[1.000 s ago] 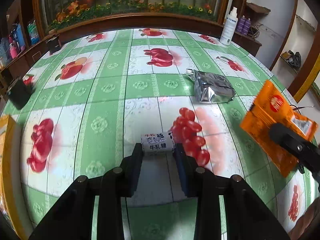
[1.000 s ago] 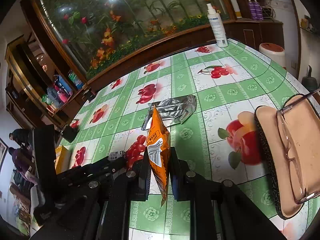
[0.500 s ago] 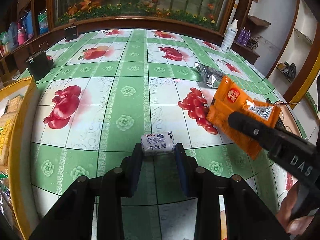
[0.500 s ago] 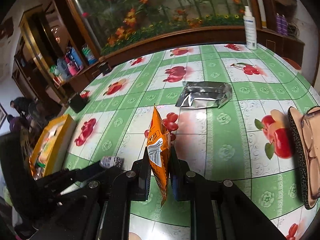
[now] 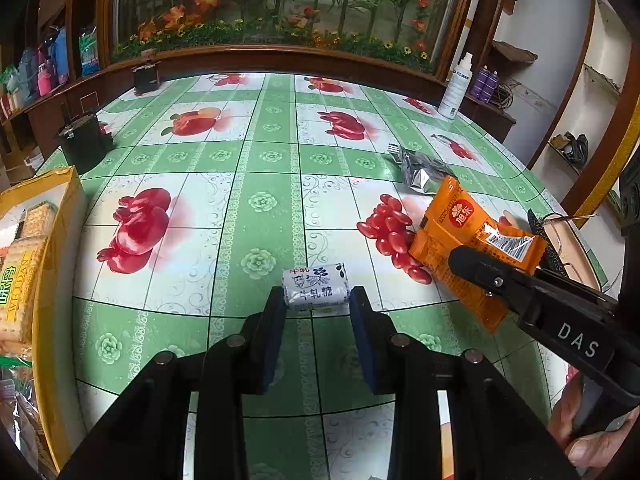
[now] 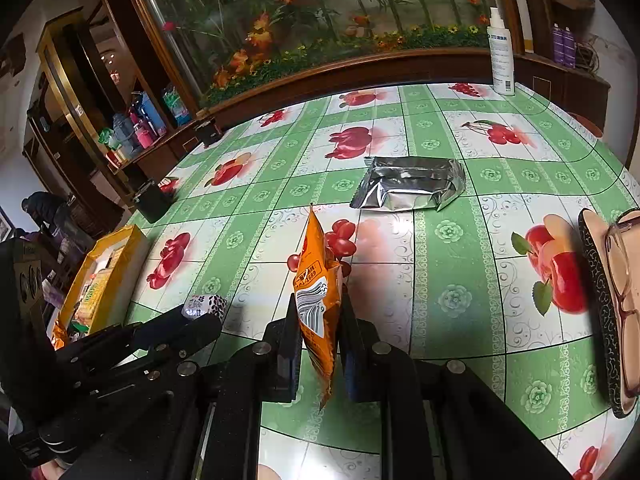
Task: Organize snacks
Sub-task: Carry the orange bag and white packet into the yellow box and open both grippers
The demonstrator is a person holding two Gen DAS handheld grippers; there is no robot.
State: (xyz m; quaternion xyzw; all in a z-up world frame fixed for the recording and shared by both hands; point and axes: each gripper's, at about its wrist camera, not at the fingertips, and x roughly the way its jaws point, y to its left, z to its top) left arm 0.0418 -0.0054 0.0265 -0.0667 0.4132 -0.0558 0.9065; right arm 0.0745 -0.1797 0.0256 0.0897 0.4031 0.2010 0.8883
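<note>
My left gripper is shut on a small white milk candy roll and holds it above the tablecloth. The roll also shows in the right wrist view. My right gripper is shut on an orange snack packet, held edge-on and upright; the packet shows in the left wrist view at the right. A yellow box with snacks inside stands at the left table edge, also seen in the right wrist view. A silver foil pouch lies on the table ahead.
A glasses case with spectacles lies at the right edge. A white spray bottle stands at the far right corner. Two black boxes sit along the left side. A wooden planter ledge borders the far side.
Both grippers have moved left and back with their loads. The yellow box has come further into view at the left. The orange packet sits closer to the left gripper.
</note>
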